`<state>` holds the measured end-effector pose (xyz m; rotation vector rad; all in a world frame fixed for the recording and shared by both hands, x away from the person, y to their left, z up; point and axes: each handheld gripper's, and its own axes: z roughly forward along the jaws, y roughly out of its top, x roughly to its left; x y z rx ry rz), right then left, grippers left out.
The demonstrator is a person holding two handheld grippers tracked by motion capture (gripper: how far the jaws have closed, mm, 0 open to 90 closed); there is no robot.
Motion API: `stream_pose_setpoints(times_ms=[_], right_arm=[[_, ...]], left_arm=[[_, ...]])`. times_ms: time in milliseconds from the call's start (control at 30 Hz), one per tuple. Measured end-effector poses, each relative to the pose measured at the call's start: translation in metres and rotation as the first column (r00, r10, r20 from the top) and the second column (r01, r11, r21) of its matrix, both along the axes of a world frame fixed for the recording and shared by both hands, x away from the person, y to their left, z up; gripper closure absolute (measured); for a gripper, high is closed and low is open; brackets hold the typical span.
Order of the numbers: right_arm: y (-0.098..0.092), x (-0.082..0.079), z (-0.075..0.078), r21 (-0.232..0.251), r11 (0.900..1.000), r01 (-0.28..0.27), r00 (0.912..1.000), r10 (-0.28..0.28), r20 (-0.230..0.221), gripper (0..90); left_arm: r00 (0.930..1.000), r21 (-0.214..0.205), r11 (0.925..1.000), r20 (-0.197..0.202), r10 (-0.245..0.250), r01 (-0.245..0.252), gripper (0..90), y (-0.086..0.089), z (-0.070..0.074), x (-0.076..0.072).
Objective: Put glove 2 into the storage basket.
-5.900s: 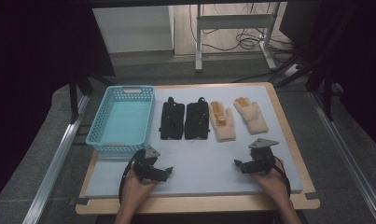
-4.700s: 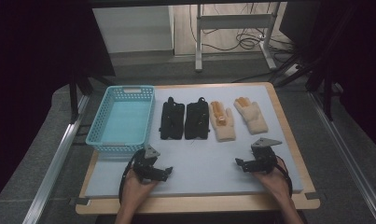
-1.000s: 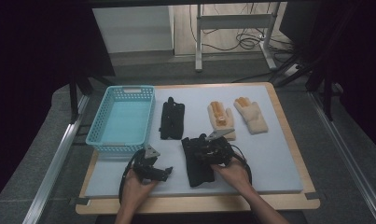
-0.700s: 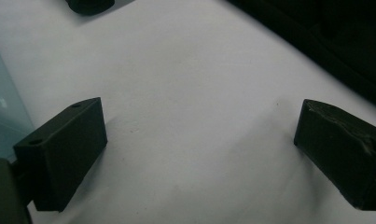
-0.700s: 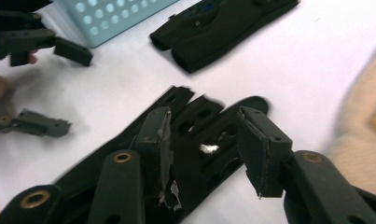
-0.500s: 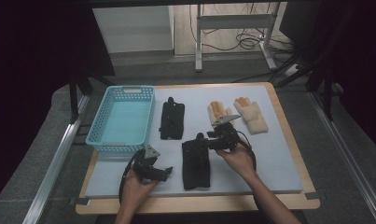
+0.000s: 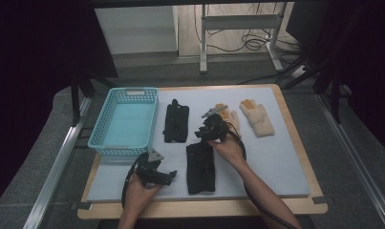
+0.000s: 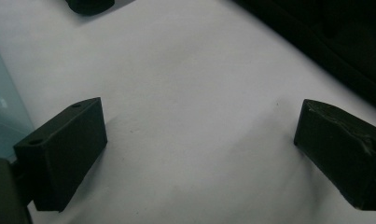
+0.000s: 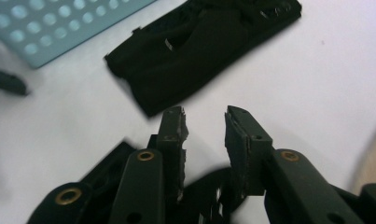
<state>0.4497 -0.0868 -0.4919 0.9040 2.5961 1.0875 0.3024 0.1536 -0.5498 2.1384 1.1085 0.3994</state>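
With 1 black glove (image 7: 200, 167) laid near, my empty, narrowly parted right gripper (image 7: 210, 130) faces 3 more gloves.

Open mat (image 7: 276, 162) right of near black glove (image 7: 200, 162); basket (image 7: 125, 121) apparently blocks left.

The right gripper (image 9: 204, 123) hangs over the white surface (image 9: 307, 70), its narrowly parted fingers (image 9: 174, 130) having just been closing on nothing; a black glove (image 9: 199, 46) lies ahead beside a blue basket (image 9: 55, 23).

Two black gloves (image 7: 200, 165) (image 7: 176, 121) and two pale orange gloves (image 7: 257, 117) (image 7: 227, 116) lie on a white surface (image 7: 276, 162) edged in light wood. A light blue perforated basket (image 7: 125, 121) sits at its left edge. Both claws (image 7: 169, 175) (image 7: 200, 132) are black.
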Motion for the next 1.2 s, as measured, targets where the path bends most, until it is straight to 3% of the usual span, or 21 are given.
stream_pose_setpoints(times_ms=[133, 367, 533, 667, 733, 767, 833, 867, 967, 1100, 1200], right_arm=[[0.024, 0.021, -0.001, -0.007, 1.0000, -0.006, 1.0000, 0.006, 0.004, 71.5], [0.046, 0.043, -0.007, -0.010, 0.9999, 0.004, 1.0000, -0.004, 0.009, 72.2], [0.055, 0.059, -0.013, 0.016, 0.9989, 0.045, 0.9987, -0.044, -0.027, 60.6], [0.059, 0.066, -0.023, -0.008, 0.9979, 0.064, 0.9973, -0.065, -0.034, 56.5], [0.061, 0.068, -0.032, -0.061, 0.9958, 0.068, 0.9967, -0.070, -0.041, 56.9], [0.061, 0.068, -0.032, -0.061, 0.9958, 0.068, 0.9967, -0.070, -0.041, 56.9], [0.060, 0.065, -0.035, -0.051, 0.9966, 0.065, 0.9975, -0.066, -0.023, 66.9], [0.060, 0.065, -0.035, -0.051, 0.9966, 0.065, 0.9975, -0.066, -0.023, 66.9], [0.059, 0.065, -0.034, -0.041, 0.9974, 0.059, 0.9970, -0.061, -0.048, 80.8], [0.059, 0.065, -0.033, -0.035, 0.9980, 0.053, 0.9968, -0.055, -0.058, 84.3], [0.054, 0.064, -0.028, 0.007, 0.9988, 0.048, 0.9950, -0.047, -0.088, 84.8]], left_arm=[[1.0000, -0.004, 1.0000, -0.001, 0.002, -0.002, 3.0, 0.000, 0.000, 0.000], [1.0000, -0.004, 1.0000, 0.001, 0.001, -0.001, 3.0, 0.000, 0.000, 0.000], [1.0000, -0.005, 1.0000, 0.001, 0.001, -0.001, 3.0, 0.000, 0.000, 0.000], [1.0000, -0.005, 1.0000, 0.001, 0.001, -0.001, 3.0, 0.000, 0.000, 0.000], [1.0000, -0.004, 1.0000, 0.001, 0.001, -0.001, 3.0, 0.000, 0.000, 0.000], [1.0000, -0.004, 1.0000, 0.002, 0.001, -0.001, 3.0, 0.000, 0.000, 0.000], [1.0000, -0.003, 1.0000, 0.001, 0.001, -0.001, 3.0, 0.000, 0.000, 0.000], [1.0000, -0.003, 1.0000, 0.001, 0.001, -0.001, 3.0, 0.000, 0.000, 0.000], [1.0000, -0.003, 1.0000, 0.001, 0.001, -0.001, 3.0, 0.000, 0.000, 0.000], [1.0000, -0.004, 1.0000, 0.001, 0.001, -0.001, 3.0, 0.000, 0.000, 0.000], [1.0000, -0.004, 1.0000, 0.001, 0.001, -0.001, 3.0, 0.000, 0.000, 0.000]])
